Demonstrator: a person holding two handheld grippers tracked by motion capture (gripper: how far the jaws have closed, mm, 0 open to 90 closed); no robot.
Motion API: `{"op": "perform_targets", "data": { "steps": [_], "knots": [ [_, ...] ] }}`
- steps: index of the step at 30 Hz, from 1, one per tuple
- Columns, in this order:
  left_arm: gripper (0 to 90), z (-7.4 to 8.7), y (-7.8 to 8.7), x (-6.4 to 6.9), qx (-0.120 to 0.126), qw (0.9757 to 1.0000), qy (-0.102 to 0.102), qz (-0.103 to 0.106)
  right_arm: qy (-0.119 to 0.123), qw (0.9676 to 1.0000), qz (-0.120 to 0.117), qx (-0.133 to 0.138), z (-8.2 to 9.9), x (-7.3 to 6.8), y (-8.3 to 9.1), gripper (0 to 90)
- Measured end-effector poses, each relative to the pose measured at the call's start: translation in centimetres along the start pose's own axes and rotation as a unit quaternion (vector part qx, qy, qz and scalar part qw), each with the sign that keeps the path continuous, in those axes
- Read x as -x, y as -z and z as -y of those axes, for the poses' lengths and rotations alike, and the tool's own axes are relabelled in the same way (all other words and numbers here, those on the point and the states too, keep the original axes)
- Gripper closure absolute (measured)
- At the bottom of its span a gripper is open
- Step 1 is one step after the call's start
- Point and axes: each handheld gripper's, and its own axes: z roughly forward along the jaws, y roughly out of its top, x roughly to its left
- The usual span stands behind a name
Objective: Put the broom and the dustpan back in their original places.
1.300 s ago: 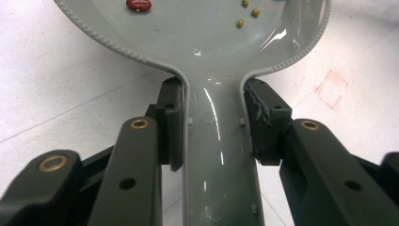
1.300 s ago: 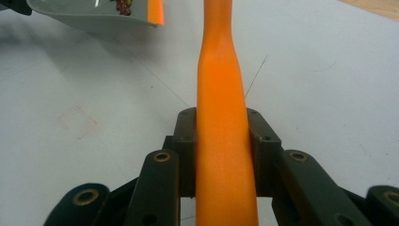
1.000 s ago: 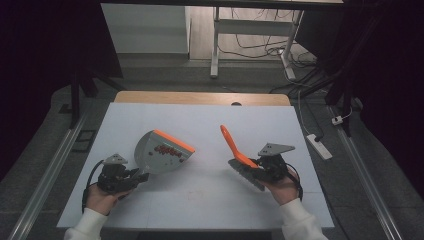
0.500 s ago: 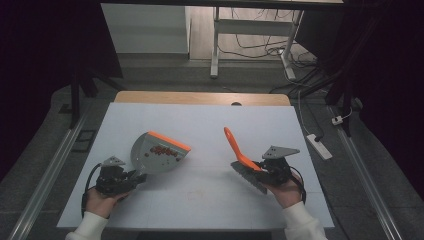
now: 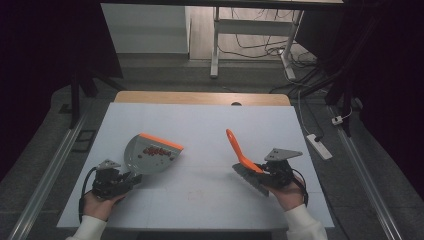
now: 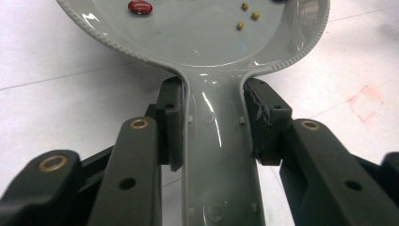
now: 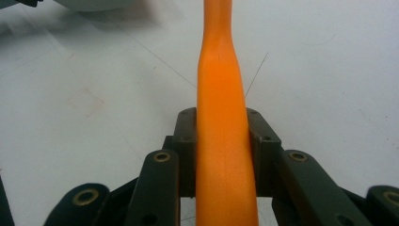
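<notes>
A dim room surrounds a white table (image 5: 200, 125), with a desk frame and loose cables on the floor beyond its far edge and a power strip (image 5: 318, 146) on the floor off its right side.

Taking the dustpan (image 5: 150, 155) as the landmark: it sits left of the table's middle, grey with an orange lip on its far right edge, its handle pointing back toward the person. Red beans (image 5: 155, 151) lie in a cluster inside it, just behind the lip; the left gripper view also shows one red bean (image 6: 140, 6) and a few small yellowish grains (image 6: 248, 18) on the pan's floor.

The left gripper (image 5: 116, 181) is right at the pan's near end. In its own view, the left gripper (image 6: 214, 125) has both pads pressed on the sides of the handle, just below where it widens into the pan.

The brush (image 5: 243, 162) is well to the right of the dustpan, apart from it, orange handle slanting up and toward the far left, grey bristles low near the table. The right gripper (image 5: 267, 172) pinches it; in its own view the right gripper (image 7: 221, 141) has pads tight on both sides of the orange handle, with the dustpan's rim at the top left corner.
</notes>
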Motion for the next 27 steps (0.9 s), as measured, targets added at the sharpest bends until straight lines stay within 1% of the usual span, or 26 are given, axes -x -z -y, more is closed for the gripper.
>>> {"op": "perform_targets", "data": {
  "steps": [7,11,18,25,27],
  "knots": [
    [61.0,0.3,0.0,-0.1,0.001,0.9998,0.004,-0.017,-0.001,1.0000,-0.001,-0.003,0.1,-0.2,0.0,70.3],
    [61.0,0.5,0.1,-0.3,0.003,0.9997,0.011,-0.021,0.000,1.0000,-0.002,-0.004,0.2,-0.2,0.0,70.3],
    [61.0,0.9,0.2,-0.2,0.013,0.9991,0.025,-0.031,-0.003,1.0000,-0.004,-0.003,0.4,-0.5,0.2,70.3],
    [61.0,1.4,0.4,-0.3,0.020,0.9978,0.041,-0.049,-0.019,0.9997,-0.012,-0.004,1.2,-0.8,0.6,70.3],
    [61.0,1.6,0.5,-0.3,0.023,0.9975,0.041,-0.053,-0.024,0.9996,-0.011,-0.004,1.4,-0.9,0.8,70.3]
  ]
}}
